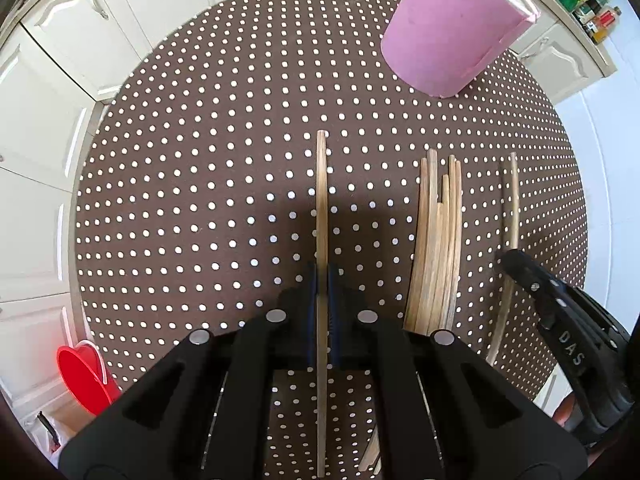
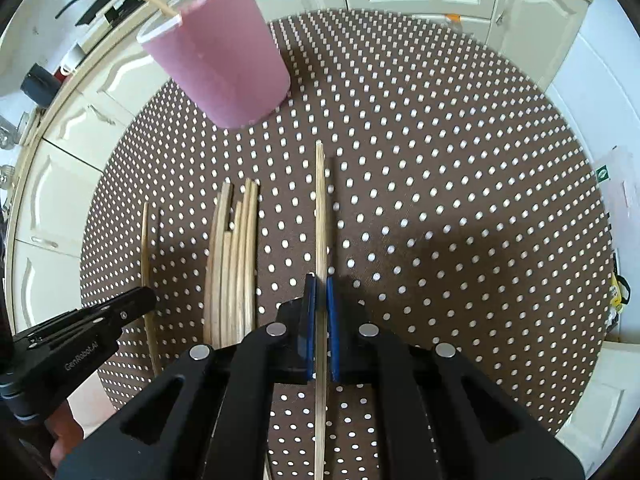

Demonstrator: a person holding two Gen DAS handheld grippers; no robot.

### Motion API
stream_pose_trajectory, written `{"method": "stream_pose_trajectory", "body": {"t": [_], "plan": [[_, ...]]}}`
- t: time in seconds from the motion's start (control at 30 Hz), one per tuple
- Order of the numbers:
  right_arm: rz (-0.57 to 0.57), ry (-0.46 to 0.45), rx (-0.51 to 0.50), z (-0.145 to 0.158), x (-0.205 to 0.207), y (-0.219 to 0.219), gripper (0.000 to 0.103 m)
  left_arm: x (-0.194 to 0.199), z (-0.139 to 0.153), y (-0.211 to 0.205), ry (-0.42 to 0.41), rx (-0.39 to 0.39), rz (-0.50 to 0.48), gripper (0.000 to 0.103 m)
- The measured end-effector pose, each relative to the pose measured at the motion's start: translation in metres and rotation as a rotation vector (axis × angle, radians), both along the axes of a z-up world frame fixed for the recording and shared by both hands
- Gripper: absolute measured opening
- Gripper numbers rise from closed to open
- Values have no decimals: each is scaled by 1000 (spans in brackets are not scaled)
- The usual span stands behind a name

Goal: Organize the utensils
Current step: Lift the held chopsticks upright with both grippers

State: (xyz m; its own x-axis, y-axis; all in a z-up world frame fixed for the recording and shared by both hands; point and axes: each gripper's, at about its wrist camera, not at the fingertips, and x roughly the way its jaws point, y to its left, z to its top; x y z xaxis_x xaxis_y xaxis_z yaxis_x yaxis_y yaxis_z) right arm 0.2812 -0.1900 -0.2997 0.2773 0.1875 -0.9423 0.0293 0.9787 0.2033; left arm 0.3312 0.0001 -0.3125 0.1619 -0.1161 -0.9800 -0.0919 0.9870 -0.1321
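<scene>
Chopsticks: one clamped in the left tool, one clamped in the right tool. Both tools point steeply down over the dotted bench; each stick runs straight out between the blue pads, gripped well back from its far tip.

Rest of the lot: a loose bundle lies flat on the bench between the two tools. At least two sticks stand in the pink cup at the far side.

Handling, my judgement: light, thin, stiff wood, smooth enough to swivel in a narrow pinch. Grip nearer the middle to steady it for tipping into the cup (a long overhang wags).

Views: the left view shows the right tool and its stick side-on, plus a red heart-shaped dish beyond the bench edge. The right view shows the cup's open rim and two sticks poking out, and the left tool side-on.
</scene>
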Motion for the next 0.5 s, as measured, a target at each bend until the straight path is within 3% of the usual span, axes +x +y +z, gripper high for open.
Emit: {"method": "stream_pose_trajectory", "body": {"t": [0.5], "plan": [[-42, -188, 50, 70, 16, -13, 5, -20, 67, 7, -146, -4, 10, 6]]}}
